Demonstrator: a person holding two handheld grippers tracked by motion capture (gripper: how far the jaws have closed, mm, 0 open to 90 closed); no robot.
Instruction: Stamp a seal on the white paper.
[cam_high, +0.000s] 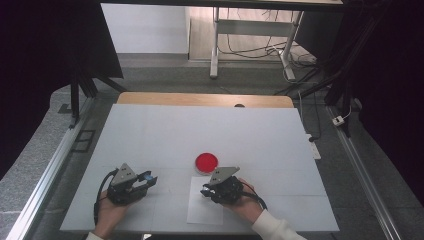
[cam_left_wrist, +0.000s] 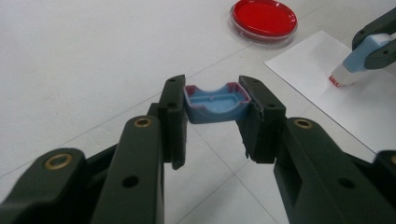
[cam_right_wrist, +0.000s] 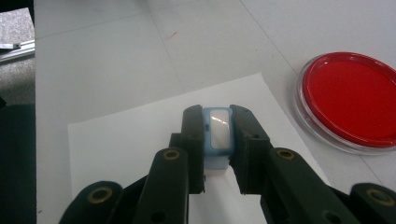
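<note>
The stamp (cam_right_wrist: 218, 135) was clamped upright between the jaws of the right tongs (cam_right_wrist: 217, 140), its red-edged face pressed on or hovering just over the white sheet of paper (cam_right_wrist: 140, 140); contact could not be told for sure. To print cleanly, it probably needed a straight, level push without sliding, then a vertical lift. The left tongs (cam_left_wrist: 215, 105) gripped the stamp's blue cap (cam_left_wrist: 215, 103), hollow side up, above the desk (cam_left_wrist: 93, 56) and well aside from the paper. The red ink dish (cam_right_wrist: 350, 100) sat just beyond the sheet.
</note>
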